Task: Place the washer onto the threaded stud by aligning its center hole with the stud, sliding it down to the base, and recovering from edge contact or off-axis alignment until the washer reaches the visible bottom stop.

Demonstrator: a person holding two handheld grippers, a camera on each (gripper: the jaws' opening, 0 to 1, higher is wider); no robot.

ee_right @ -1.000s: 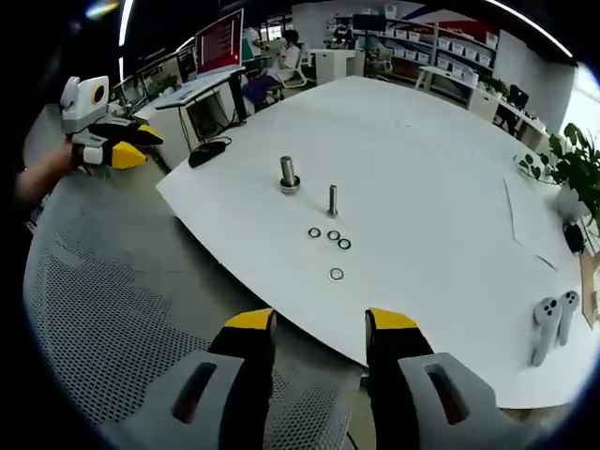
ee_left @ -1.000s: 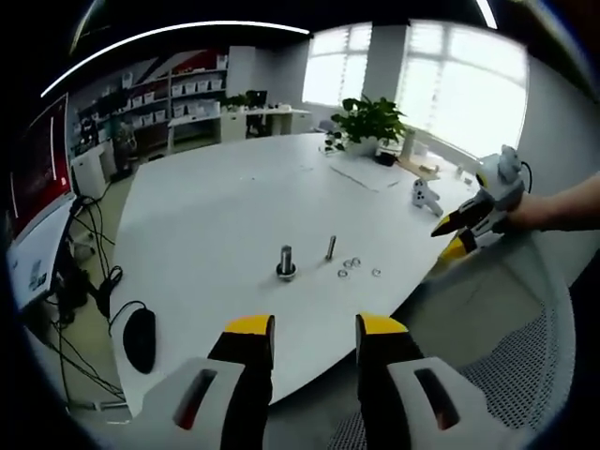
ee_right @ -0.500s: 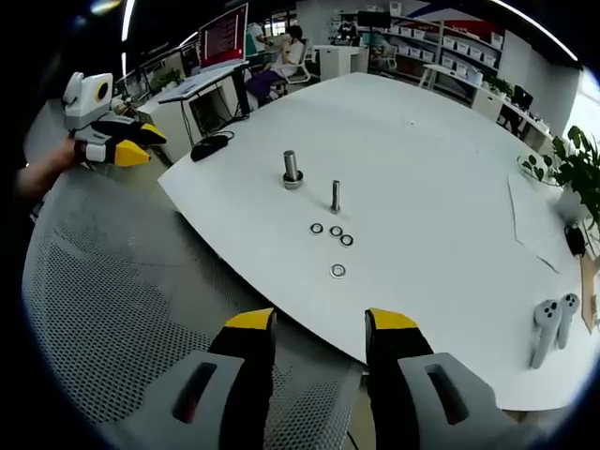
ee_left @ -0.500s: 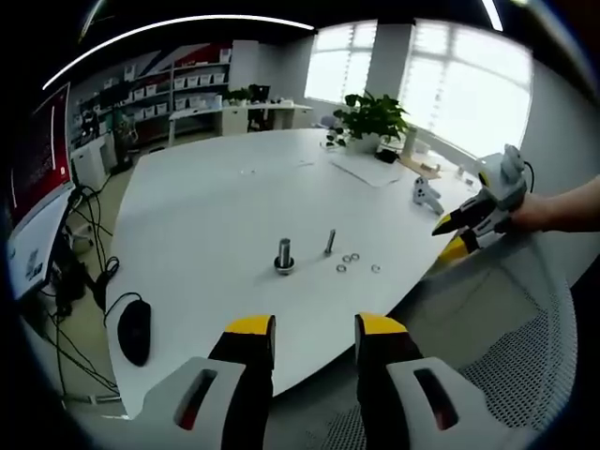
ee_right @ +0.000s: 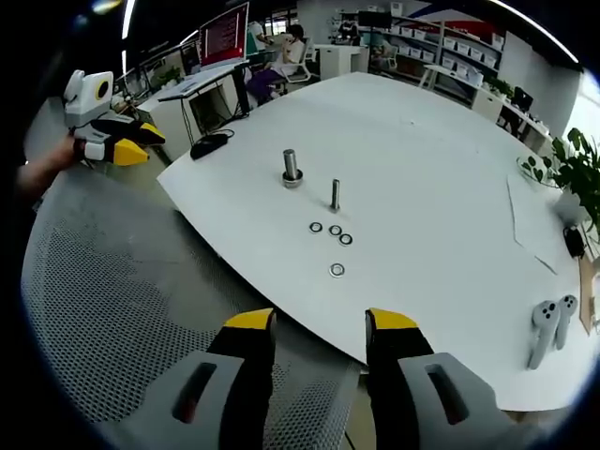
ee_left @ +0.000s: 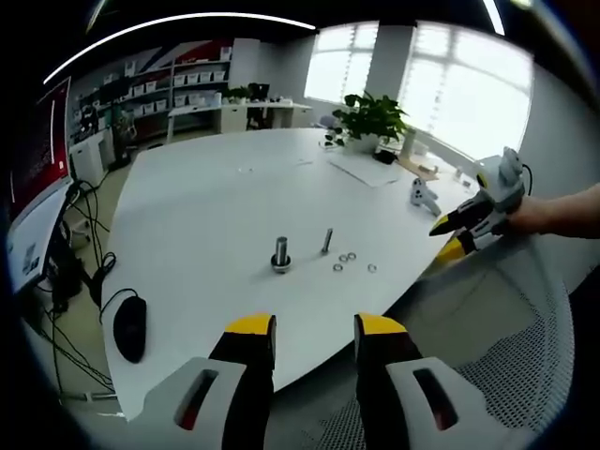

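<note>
On the white surface (ee_right: 441, 169) we log four washers (ee_right: 337, 270) near an upright threaded stud (ee_right: 335, 194); both grippers (ee_left: 314, 330) (ee_right: 319, 326) empty, fingers spread.

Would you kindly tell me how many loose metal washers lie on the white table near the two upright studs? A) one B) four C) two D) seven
B: in the right gripper view, three small metal washers cluster beside the thin upright stud, and a fourth washer lies apart, nearer the white table's edge.
</note>
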